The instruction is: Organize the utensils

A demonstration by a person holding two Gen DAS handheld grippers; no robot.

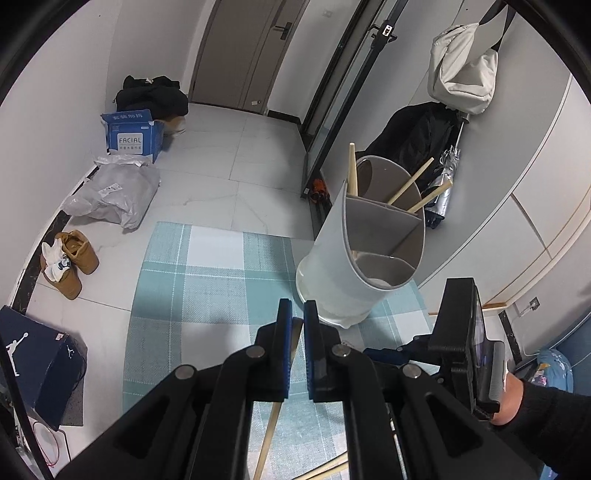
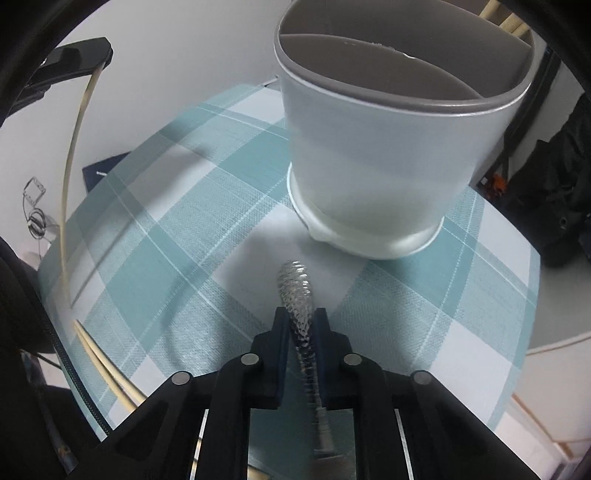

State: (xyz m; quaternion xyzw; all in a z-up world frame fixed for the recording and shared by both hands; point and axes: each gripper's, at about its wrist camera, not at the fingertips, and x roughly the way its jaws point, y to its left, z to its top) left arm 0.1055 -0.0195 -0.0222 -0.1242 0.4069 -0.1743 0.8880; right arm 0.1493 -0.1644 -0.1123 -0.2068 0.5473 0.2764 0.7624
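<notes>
A checked cloth (image 2: 177, 206) covers the bench; on it stands a grey divided utensil holder (image 2: 373, 162) with chopsticks (image 1: 408, 186) in its far compartments. The left hand-held gripper (image 1: 295, 314) grips one chopstick (image 1: 271, 435); the right hand-held gripper (image 2: 300, 317) clamps a dimpled metal utensil handle (image 2: 295, 284) just before the holder.

You are working in a home, in its entrance hall. The left wrist view shows you a closed door (image 1: 240, 55) with a lever handle (image 1: 282, 29), pale floor tiles (image 1: 236, 166), and 1 pair of tan shoes (image 1: 72, 262) with white socks tucked in. Against the wall lie a blue carton (image 1: 135, 134) marked "FACIAL", a grey parcel bag (image 1: 114, 195) and a dark shoe box (image 1: 37, 365). A white bag (image 1: 461, 70) hangs above a dark jacket (image 1: 413, 133) and a folded umbrella (image 1: 445, 188). Your counter carries a teal plaid cloth (image 2: 184, 206) and a divided utensil holder (image 2: 388, 147).
</notes>
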